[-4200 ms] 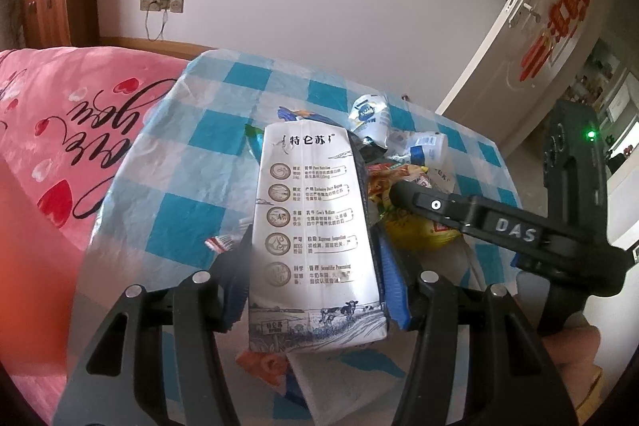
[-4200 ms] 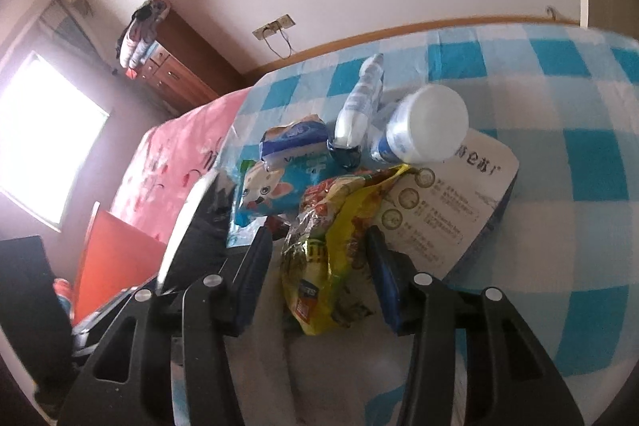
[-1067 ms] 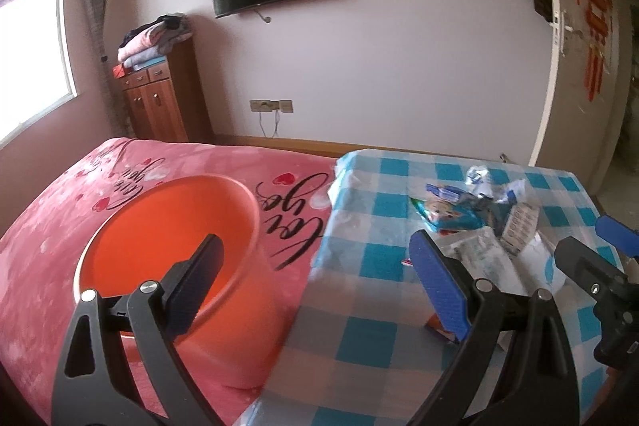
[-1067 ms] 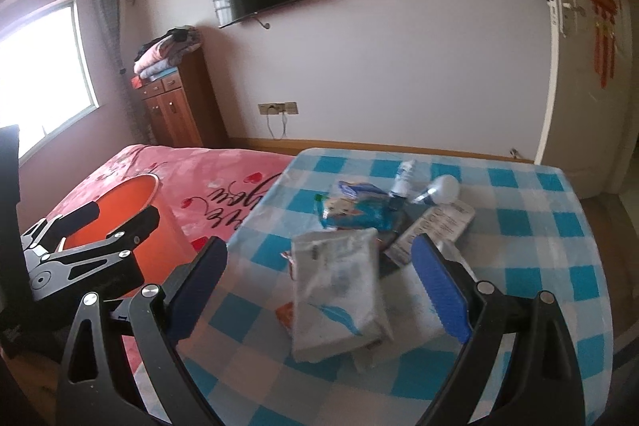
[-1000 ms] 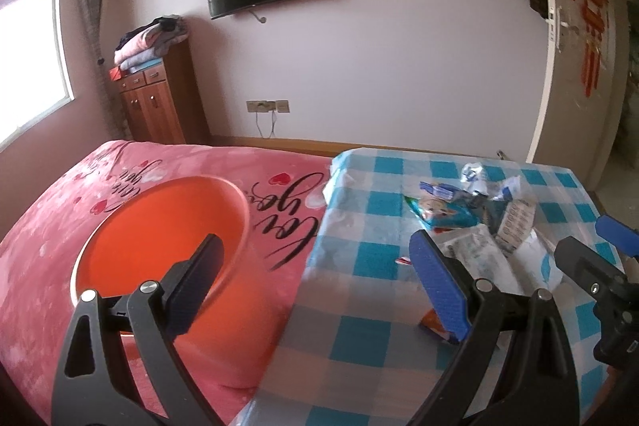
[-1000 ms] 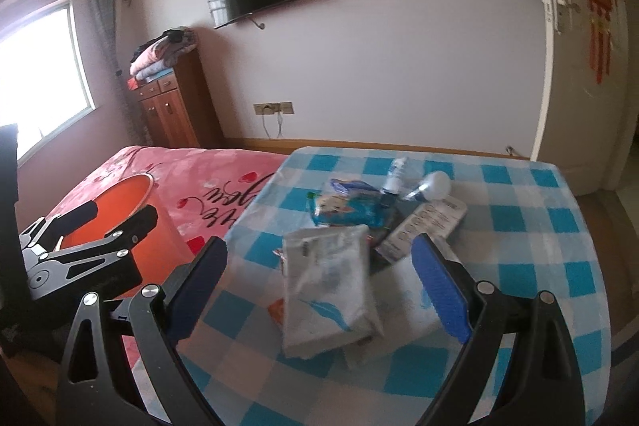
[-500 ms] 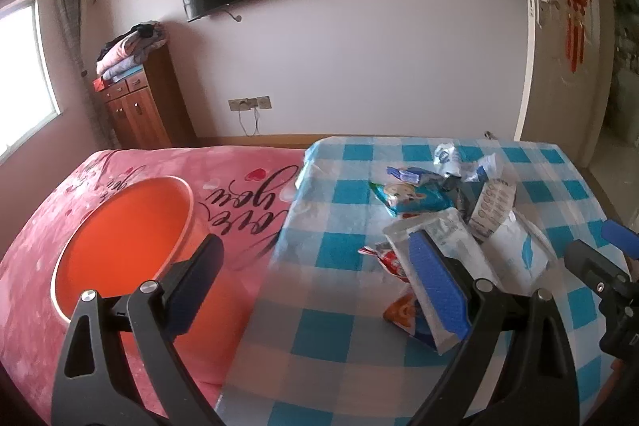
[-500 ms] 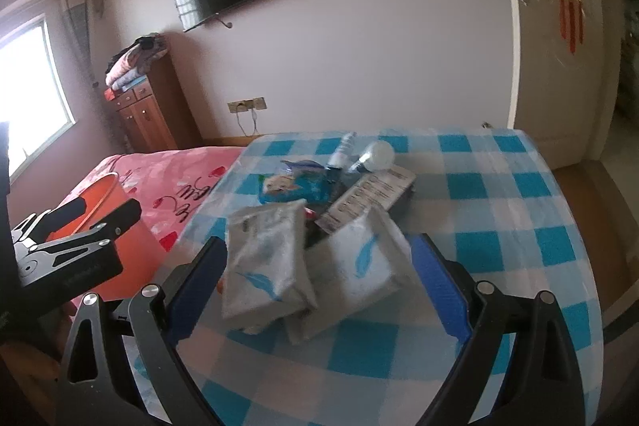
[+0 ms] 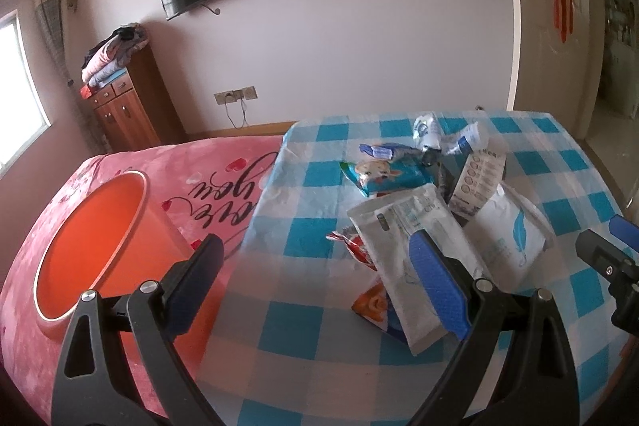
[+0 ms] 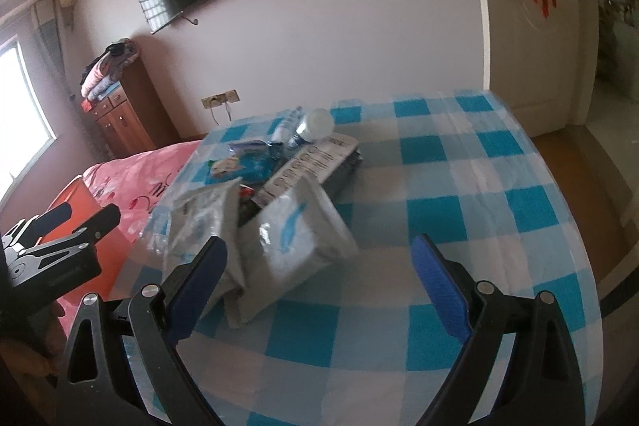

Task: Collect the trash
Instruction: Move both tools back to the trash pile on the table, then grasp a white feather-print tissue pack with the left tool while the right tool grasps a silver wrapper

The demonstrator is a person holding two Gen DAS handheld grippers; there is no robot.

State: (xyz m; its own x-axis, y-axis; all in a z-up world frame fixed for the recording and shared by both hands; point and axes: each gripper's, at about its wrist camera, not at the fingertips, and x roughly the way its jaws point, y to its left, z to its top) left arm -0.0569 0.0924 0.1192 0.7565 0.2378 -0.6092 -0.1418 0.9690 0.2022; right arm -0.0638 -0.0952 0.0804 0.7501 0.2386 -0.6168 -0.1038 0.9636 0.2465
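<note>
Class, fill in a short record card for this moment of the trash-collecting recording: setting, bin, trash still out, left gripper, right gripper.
Setting: bedroom, table with blue-checked cloth beside a pink bedspread
Bin: orange bucket, left of the table, open top
Trash still out: white pouch, feather-print pouch, blue snack bag, milk carton, small bottles, all in one pile
Left gripper: jaws open, holding nothing
Right gripper: jaws open, holding nothing
</note>
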